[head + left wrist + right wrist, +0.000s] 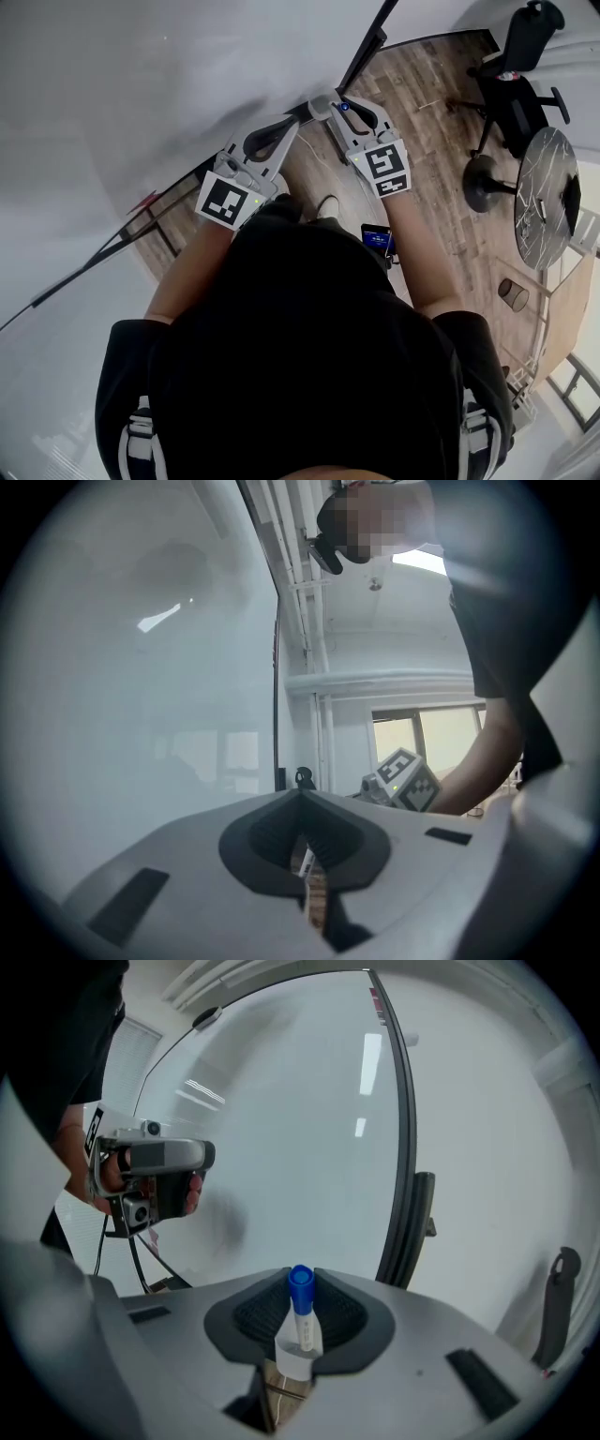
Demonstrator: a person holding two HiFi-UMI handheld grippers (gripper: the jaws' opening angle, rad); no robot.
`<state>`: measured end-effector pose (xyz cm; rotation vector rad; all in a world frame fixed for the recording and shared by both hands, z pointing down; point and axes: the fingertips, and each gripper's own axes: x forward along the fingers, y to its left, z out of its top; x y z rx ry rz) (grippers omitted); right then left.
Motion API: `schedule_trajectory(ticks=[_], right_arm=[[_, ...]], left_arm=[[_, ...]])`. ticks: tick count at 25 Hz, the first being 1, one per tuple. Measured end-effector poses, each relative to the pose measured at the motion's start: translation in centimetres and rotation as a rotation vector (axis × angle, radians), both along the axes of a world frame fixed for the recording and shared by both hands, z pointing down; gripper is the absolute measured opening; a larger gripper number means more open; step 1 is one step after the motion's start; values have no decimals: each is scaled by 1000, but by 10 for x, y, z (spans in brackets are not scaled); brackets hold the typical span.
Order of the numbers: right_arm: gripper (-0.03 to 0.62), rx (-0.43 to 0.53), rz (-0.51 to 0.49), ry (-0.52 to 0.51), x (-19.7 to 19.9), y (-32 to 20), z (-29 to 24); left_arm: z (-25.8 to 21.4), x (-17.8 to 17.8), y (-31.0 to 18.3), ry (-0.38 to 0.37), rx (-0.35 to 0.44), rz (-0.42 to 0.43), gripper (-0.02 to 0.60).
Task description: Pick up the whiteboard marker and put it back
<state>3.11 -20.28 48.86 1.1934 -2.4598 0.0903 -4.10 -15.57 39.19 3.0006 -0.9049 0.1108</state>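
A white whiteboard marker (300,1324) with a blue cap stands upright between the pads of my right gripper (300,1333), which is shut on it. From the head view the blue cap (344,107) shows at my right gripper (330,101), close to the whiteboard (141,94) and its dark frame (405,1147). My left gripper (284,124) sits just to the left, level, with its jaws shut (302,803) and nothing between them. The left gripper view catches the right gripper's marker cube (405,780).
The whiteboard (281,1129) fills the left and far side. On the wooden floor (431,112) to the right are a black office chair (511,66), a round dark table (548,197) and a small cylindrical bin (513,293).
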Motion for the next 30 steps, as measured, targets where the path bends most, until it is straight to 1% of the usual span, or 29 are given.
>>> schedule_trajectory(ticks=[8,13,16,20,23,26,30], right_arm=[[71,3,-16,-94,14,16,-53],[72,18,-37,-139,17,26,-87],[72,29,-59,-154,16,34,-104],[72,41,-72,-171,16,46,-125],[72,46,-84,-168,19,57,-139],[72,40,-94,-171,26,65,-147],[72,44,-102,-183,29,71,-153]], left_arm=[[-13,9,2,-19,20,0,3],[-21,9,3,-20,18,-2,3],[-26,10,6,-15,13,10,3],[-37,14,12,-3,9,50,3],[-52,21,18,-1,23,70,3],[-60,27,20,-13,41,74,3],[-63,26,24,-13,50,66,3]])
